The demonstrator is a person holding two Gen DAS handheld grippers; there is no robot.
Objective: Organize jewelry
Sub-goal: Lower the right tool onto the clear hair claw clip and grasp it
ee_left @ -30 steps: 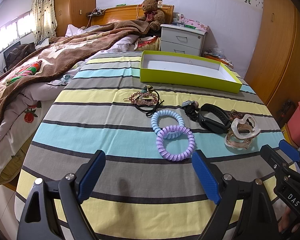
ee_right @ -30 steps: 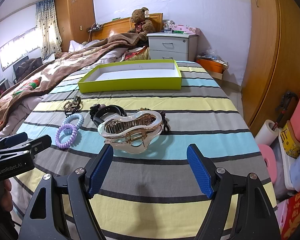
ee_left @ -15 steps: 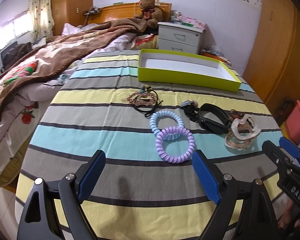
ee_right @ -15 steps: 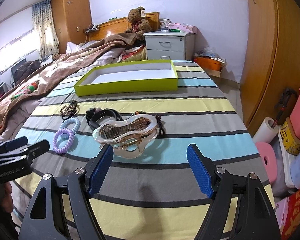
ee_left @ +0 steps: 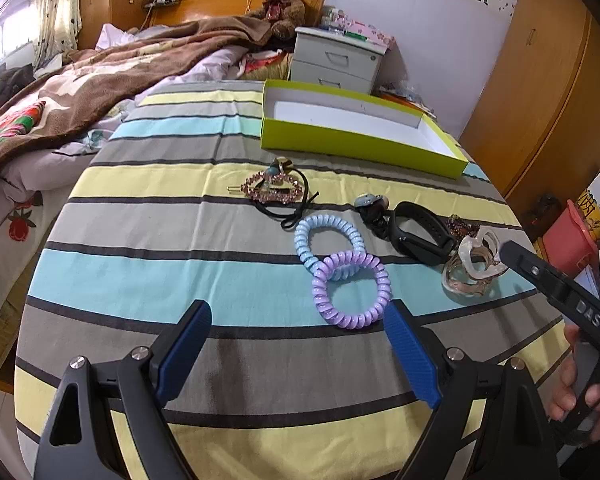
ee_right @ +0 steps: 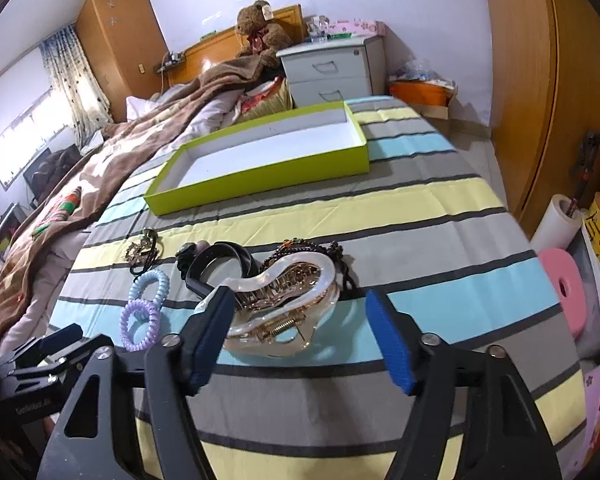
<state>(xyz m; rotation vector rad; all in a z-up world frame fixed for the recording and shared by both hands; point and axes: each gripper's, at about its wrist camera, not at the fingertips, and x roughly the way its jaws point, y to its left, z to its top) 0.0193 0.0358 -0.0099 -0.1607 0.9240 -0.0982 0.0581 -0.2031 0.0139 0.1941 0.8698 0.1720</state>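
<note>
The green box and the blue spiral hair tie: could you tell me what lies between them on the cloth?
In the left wrist view, a rhinestone hair clip on a black elastic tie lies between the green box and the blue spiral hair tie; otherwise only striped cloth.

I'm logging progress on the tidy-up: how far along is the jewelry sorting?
Nothing is sorted yet: the green box holds nothing. In hand: the right gripper, jaws just closing but not yet pressing, frames the clear hair claw. Left: the purple coil tie, blue coil tie, black band and rhinestone clip.

left tongs (ee_left: 296, 356) open | right tongs (ee_right: 300, 334) closing, pads untouched
</note>
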